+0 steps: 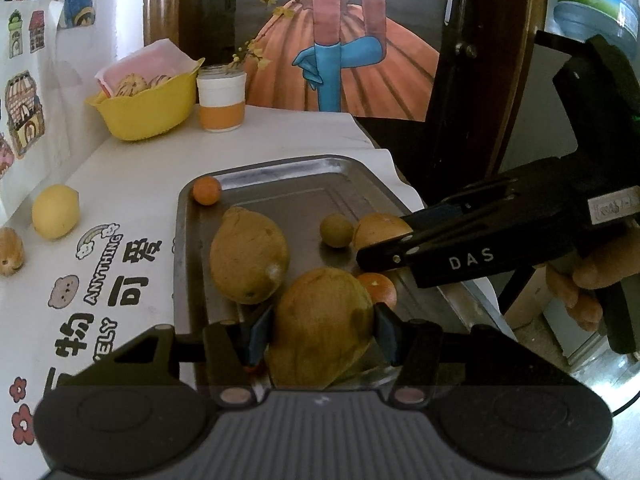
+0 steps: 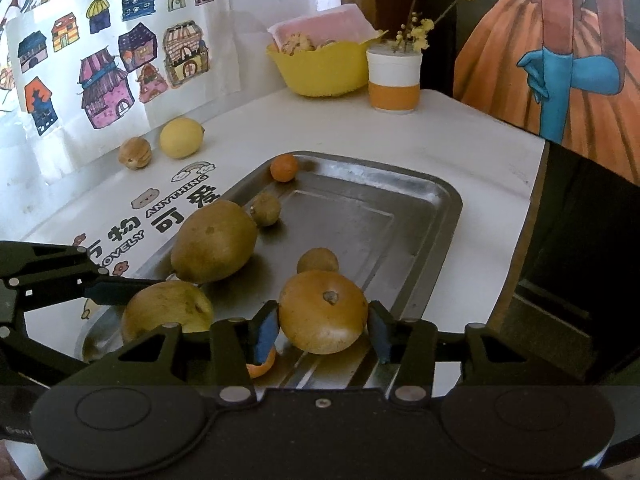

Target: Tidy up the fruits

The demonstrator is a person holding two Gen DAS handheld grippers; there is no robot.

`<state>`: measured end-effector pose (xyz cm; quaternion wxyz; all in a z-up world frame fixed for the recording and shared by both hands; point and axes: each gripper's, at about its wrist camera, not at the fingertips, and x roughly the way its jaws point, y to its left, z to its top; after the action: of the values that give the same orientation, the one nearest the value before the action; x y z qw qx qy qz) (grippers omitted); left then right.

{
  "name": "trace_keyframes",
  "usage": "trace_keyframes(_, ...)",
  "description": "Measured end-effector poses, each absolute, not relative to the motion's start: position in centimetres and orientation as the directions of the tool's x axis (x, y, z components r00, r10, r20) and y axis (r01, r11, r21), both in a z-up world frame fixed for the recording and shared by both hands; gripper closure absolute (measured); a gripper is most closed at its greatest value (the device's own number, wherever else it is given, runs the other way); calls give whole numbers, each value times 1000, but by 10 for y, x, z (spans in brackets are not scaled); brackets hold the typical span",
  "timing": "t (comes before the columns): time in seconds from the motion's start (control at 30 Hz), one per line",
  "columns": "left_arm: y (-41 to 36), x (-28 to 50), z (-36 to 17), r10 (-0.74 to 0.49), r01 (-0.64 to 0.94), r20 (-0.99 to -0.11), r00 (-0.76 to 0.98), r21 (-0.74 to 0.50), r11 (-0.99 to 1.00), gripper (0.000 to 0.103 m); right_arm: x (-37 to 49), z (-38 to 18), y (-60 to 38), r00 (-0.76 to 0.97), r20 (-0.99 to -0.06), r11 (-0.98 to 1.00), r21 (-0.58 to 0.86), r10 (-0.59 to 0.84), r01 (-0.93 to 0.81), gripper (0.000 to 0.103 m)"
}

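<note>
— What are the two grippers doing over the tray?

— The left gripper (image 1: 322,334) is closing its blue pads on a large yellow-green mango (image 1: 320,328) at the near edge of the metal tray (image 1: 280,172). The right gripper (image 2: 322,330) is clamping a round brown fruit (image 2: 322,312) at the tray's near right side, pads pressing both flanks.

— And the other fruit?

— A second mango (image 1: 248,256) is lying just left of the held one, on the tray. An orange (image 1: 378,288) is sitting between the two grippers, and a small green fruit (image 1: 336,231) is resting nearer the middle. A small orange (image 1: 207,190) is sitting in the far left corner.

— Anything off the tray?

— A lemon (image 2: 182,137) and a walnut (image 2: 135,153) are lying on the white tablecloth (image 1: 160,168) to the far left. A yellow bowl (image 1: 148,108) and an orange-banded cup (image 1: 221,98) are standing at the far end.
</note>
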<state>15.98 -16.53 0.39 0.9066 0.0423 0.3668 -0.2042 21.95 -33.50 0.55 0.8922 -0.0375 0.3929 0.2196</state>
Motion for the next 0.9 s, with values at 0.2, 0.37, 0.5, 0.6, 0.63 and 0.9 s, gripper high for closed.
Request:
trace_keyframes(0.2,-161,152,13,-351,401,-656,668,-80,913,31,213,14,-336,627,-697,909,86,348,-409,35)
trace_keyframes(0.37,-153,139,26,-357,389,-615,703,-88,917,17,202,27,-340,661,-671,919,78,335,-386,23)
trace_keyframes(0.5,-141,128,35,-348,364,-591,728,-96,926,9,188,37,-342,691,-649,927,61,319,-371,15)
trace_keyframes(0.6,-130,118,40,-331,334,-573,750,-104,937,3,177,43,-344,708,-635,934,61,308,-351,9)
trace_keyframes(0.63,-125,114,42,-325,323,-568,756,-107,940,2,172,46,-345,712,-632,937,62,304,-345,8)
trace_keyframes(0.9,-96,87,47,-289,264,-559,777,-129,956,1,126,61,-344,735,-612,945,65,292,-321,1)
